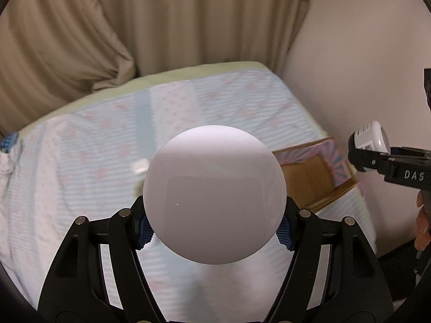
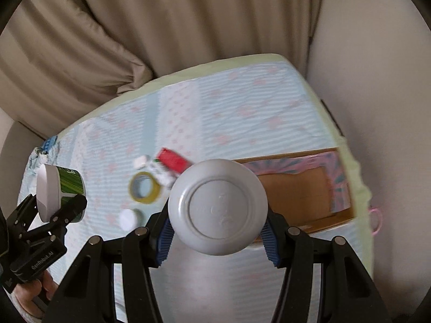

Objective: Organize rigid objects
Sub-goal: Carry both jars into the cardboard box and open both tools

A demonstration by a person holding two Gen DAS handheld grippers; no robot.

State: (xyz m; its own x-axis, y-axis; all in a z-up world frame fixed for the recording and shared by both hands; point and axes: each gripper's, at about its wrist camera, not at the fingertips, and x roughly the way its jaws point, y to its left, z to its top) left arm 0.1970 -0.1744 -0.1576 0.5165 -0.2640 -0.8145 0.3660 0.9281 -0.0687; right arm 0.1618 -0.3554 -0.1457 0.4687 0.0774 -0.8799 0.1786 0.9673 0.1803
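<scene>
My left gripper is shut on a jar with a smooth white lid that fills the middle of the left wrist view. From the right wrist view this jar has a green label and hangs at the left in the left gripper. My right gripper is shut on a white round bottle, seen end-on with a raised ring. In the left wrist view that bottle carries a barcode label and sticks out of the right gripper. Both are held above the bed.
A bed with a blue striped cover lies below. On it are a yellow tape roll, a red box, a white cap and small white pieces. An open cardboard box sits at the right edge. Beige curtains hang behind.
</scene>
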